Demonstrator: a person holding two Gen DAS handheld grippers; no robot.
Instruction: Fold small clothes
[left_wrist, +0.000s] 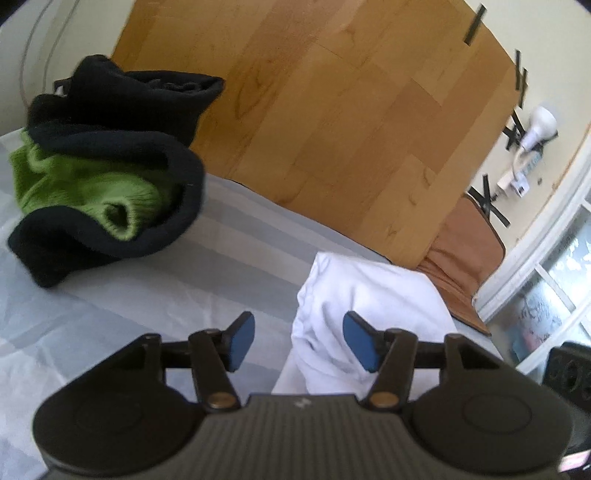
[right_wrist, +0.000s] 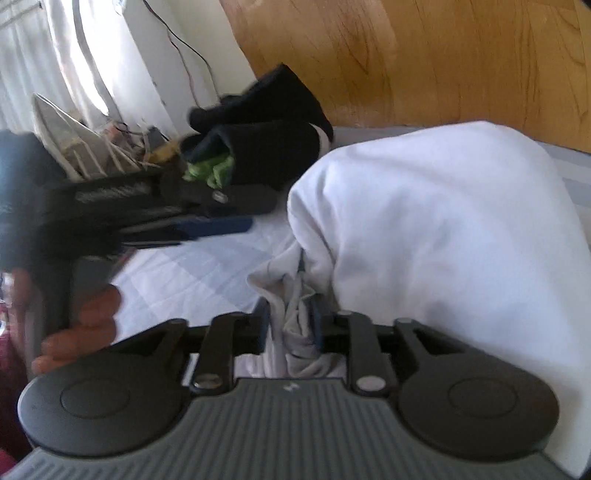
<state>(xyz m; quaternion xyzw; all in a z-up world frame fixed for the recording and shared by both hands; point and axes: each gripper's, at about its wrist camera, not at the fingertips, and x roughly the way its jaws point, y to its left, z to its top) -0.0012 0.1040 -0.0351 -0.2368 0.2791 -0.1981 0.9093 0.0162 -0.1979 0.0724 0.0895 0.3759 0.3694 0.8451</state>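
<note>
Looking down my left gripper (left_wrist: 298, 341), I see its two blue pads (left_wrist: 242, 341) standing well apart with nothing pressed between them: released, hovering over the near edge of the white cotton garment (left_wrist: 373, 299), whose crumpled fold lies under the gap. One pad hangs over the pale grey-and-white striped bedsheet (left_wrist: 155, 295), the other over the white cloth. On my right gripper (right_wrist: 291, 326) the blue pads sit close together, and a twisted grey-white bunch of the same garment's fabric (right_wrist: 295, 332) runs up between them; motion blur keeps me from telling whether the pads press on it or merely flank it. The bulk of the white garment (right_wrist: 436, 236) humps up just beyond and to the right of that gripper, resting on the striped sheet (right_wrist: 192, 273). From the right wrist view the left gripper's body (right_wrist: 147, 218) crosses the left side of the frame, blurred, with a person's hand (right_wrist: 79, 325) around its handle below. Farther across the bed lies a heap of small clothes, well apart from the white garment: a black fleece piece (left_wrist: 122, 155) wrapped around a green knitted piece (left_wrist: 88, 188). Beyond the bed's edge is light wooden plank flooring (left_wrist: 332, 110). Farthest out in the left view, a brown leather-like cushion (left_wrist: 461, 266) sits against a cream wall, with a white hair dryer (left_wrist: 537, 127) on the floor near black tape crosses (left_wrist: 487, 203). A white curtain (right_wrist: 74, 55) hangs at the far left of the right view.
</note>
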